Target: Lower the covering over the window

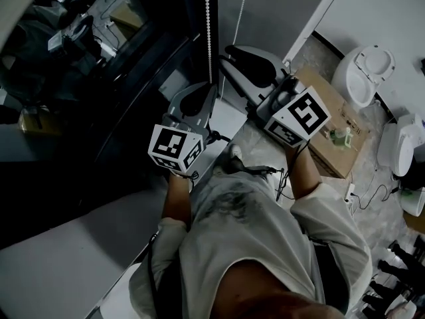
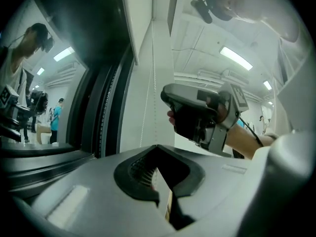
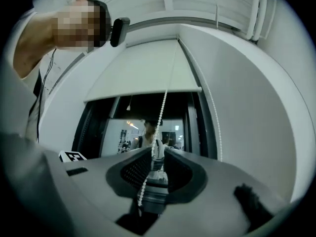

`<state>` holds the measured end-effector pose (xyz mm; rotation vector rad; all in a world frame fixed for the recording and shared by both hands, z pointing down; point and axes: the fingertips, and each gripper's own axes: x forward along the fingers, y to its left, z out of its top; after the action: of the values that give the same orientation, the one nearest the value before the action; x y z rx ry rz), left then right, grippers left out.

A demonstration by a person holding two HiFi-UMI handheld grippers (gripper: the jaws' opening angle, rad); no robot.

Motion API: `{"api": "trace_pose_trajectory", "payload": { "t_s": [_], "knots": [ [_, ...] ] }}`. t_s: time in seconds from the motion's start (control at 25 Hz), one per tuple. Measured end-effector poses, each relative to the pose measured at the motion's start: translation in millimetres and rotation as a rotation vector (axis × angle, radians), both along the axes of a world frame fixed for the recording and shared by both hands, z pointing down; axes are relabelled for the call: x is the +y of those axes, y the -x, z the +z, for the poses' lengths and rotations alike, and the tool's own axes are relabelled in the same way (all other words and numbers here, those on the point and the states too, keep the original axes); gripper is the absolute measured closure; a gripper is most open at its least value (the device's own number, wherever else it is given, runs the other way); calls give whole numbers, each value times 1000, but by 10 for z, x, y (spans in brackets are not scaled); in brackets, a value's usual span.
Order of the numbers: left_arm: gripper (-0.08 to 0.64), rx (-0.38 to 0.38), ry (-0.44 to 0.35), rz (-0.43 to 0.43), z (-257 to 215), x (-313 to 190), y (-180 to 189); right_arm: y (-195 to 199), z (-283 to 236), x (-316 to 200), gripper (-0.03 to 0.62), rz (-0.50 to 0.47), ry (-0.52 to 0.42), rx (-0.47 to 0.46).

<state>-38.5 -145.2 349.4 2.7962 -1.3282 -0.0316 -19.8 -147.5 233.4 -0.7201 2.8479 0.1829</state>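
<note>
A white roller blind [image 3: 143,73] covers the upper part of a dark window [image 3: 148,130]; its bottom bar runs level above the glass. A white bead chain [image 1: 208,18] hangs beside the frame. My left gripper [image 1: 204,90] is level and shut on this chain at its lower end; in the left gripper view its jaws [image 2: 157,147] meet on the thin strand. My right gripper [image 1: 229,55] is higher, to the right. In the right gripper view the bead chain [image 3: 157,127] runs loosely through the gap between its open jaws [image 3: 158,154]. A second strand [image 3: 213,112] hangs along the right wall.
The grey window sill [image 1: 60,258] lies at lower left. On the floor to the right are a cardboard box [image 1: 335,145], a white toilet-like fixture [image 1: 365,72], white appliances [image 1: 405,145] and loose cables. The person's torso fills the bottom of the head view.
</note>
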Motion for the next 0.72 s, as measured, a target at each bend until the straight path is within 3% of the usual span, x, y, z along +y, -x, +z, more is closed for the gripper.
{"api": "trace_pose_trajectory", "payload": {
  "t_s": [0.36,0.48,0.72],
  "knots": [
    [551,-2,-3,13,4,-14,-36,254,-97,-77,511,-44,-23,17],
    [551,1,-4,16,-3,-21,-42,300,-77,-95,567,-31,-31,43],
    [551,-21,31,8,165,-49,-2,360,115,-149,574,-17,0,74]
  ]
}}
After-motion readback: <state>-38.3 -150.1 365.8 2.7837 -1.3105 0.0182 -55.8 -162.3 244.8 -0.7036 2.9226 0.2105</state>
